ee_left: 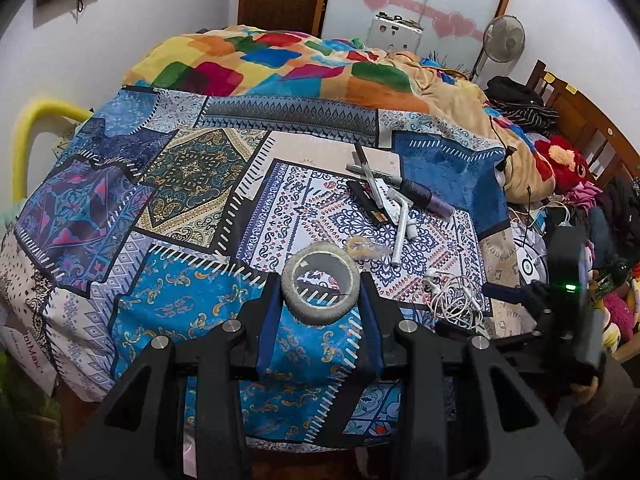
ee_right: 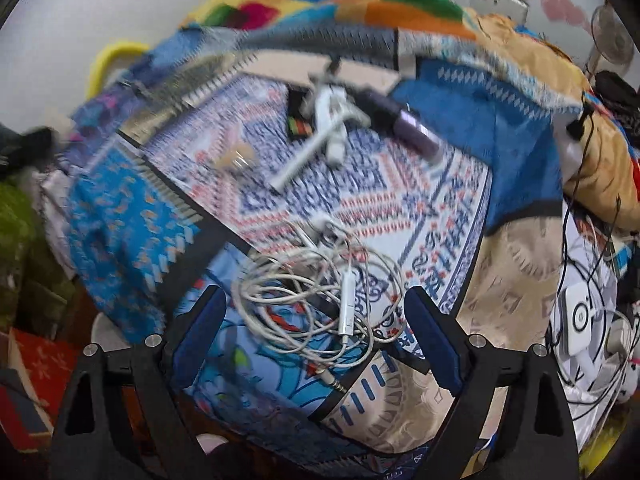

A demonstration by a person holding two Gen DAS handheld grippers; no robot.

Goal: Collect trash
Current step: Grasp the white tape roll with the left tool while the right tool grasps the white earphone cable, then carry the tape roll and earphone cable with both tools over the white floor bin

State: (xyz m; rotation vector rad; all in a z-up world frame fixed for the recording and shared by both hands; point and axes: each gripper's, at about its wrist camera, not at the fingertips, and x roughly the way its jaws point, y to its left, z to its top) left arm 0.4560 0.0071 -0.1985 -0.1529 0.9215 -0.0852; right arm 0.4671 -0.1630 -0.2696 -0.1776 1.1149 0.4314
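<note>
- The right gripper [ee_right: 316, 334] hangs over the near edge of the bed with its blue-padded jaws spread wide; nothing is gripped, and the pads stand clear on either side of a tangle of white earphone cable [ee_right: 316, 300]
- That tangle lies loose on the patterned bedspread [ee_right: 120, 216], its remote and jack plug trailing toward the camera; the blur in the right wrist view suggests a hand in motion
- The left gripper [ee_left: 320, 300] is closed partway on a used tape roll [ee_left: 320, 290], the pads pressing its outer wall from both sides, the ring held just above the cloth at the bed's near edge
- Beyond the roll sit a small crumpled wrapper [ee_left: 362, 248], then a cluster of marker pens [ee_left: 372, 184], a white L-shaped tool [ee_left: 402, 220] and a dark purple cylinder [ee_left: 428, 200], all well apart from either gripper
- Judged from this, the step in hand is the second pick: one piece of rubbish secured on the left, the right lined up on the cable
- The next move likely calls for lowering the right pads until they straddle the thick middle of the bundle, then closing; loose loops may slip out or snag on the cloth
- No bin or bag shows in either view, so where the collected items go cannot be told
</note>
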